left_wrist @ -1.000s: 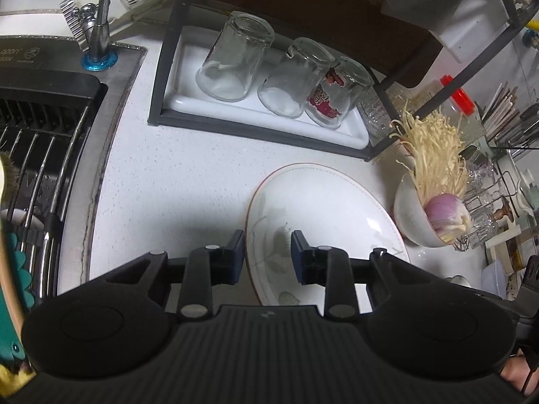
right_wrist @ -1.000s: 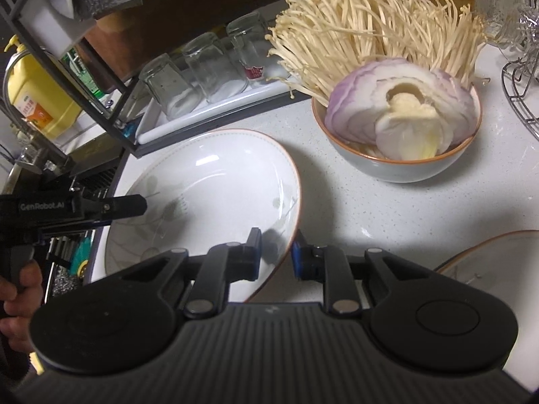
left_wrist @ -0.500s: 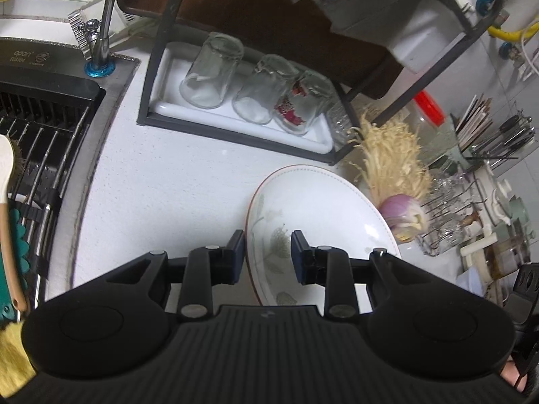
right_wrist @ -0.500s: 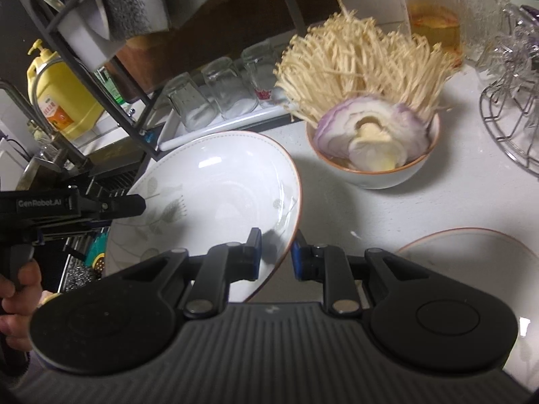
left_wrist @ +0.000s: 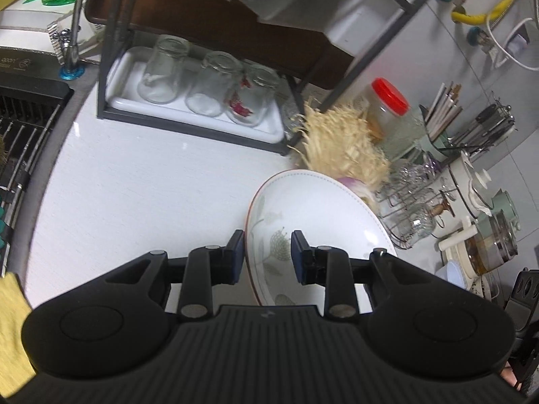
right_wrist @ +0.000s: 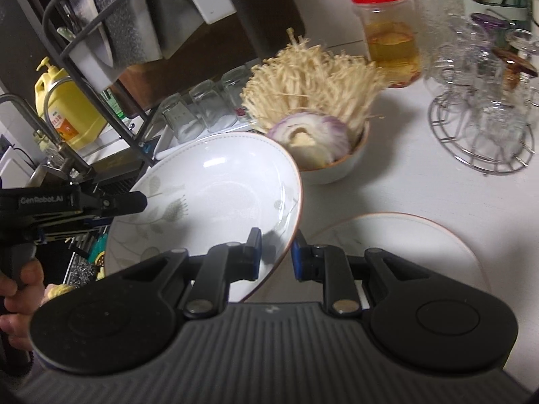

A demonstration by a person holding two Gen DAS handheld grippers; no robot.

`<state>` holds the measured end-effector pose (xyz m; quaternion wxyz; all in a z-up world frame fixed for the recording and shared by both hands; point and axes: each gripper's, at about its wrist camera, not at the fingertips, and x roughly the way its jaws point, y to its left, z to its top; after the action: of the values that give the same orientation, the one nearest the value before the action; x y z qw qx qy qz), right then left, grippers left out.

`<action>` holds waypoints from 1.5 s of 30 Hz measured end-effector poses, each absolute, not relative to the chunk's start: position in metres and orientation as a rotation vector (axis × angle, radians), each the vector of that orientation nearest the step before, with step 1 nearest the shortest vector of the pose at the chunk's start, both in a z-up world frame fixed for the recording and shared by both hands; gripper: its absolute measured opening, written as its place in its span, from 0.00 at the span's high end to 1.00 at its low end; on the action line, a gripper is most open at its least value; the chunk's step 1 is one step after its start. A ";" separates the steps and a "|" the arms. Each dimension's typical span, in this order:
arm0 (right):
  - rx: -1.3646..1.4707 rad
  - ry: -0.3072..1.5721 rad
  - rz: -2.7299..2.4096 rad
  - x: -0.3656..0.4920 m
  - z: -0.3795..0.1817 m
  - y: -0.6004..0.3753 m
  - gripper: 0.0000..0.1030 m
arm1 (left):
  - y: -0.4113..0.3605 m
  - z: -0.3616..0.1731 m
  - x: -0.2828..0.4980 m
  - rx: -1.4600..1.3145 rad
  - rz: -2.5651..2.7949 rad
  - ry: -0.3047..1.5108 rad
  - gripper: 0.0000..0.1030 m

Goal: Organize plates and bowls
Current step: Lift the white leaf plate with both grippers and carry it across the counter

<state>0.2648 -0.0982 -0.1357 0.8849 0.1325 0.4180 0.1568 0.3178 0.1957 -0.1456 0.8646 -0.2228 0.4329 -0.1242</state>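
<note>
**Large floral dish: lifted clear of counter**

Item: floral dish [right_wrist: 215, 198], pinched at opposite rims by left gripper [left_wrist: 263, 256] and right gripper [right_wrist: 277, 252]. Change: risen, now above and left of the mushroom bowl [right_wrist: 331, 165]. Second plate [right_wrist: 397, 252] lies below, likely its stacking place.

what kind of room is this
Most likely a home kitchen counter beside a sink: a faucet by the basin, upturned glasses draining on a rack tray, and a bowl of enoki mushrooms and onion.
</note>
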 end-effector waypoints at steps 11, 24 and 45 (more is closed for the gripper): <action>0.286 0.874 0.273 0.240 -0.138 -0.147 0.79 | 0.143 -0.146 0.303 -0.425 -0.311 0.941 0.67; 0.293 0.914 0.230 0.214 -0.152 -0.188 0.79 | 0.093 -0.160 0.286 -0.373 -0.325 1.016 0.67; 0.260 0.929 0.209 0.216 -0.171 -0.206 0.79 | 0.050 -0.181 0.291 -0.243 -0.249 1.092 0.67</action>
<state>0.2159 -0.2059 -0.1713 0.8807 0.1250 0.4459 0.1001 0.2909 0.0504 -0.1814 0.8401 -0.1151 0.5168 -0.1178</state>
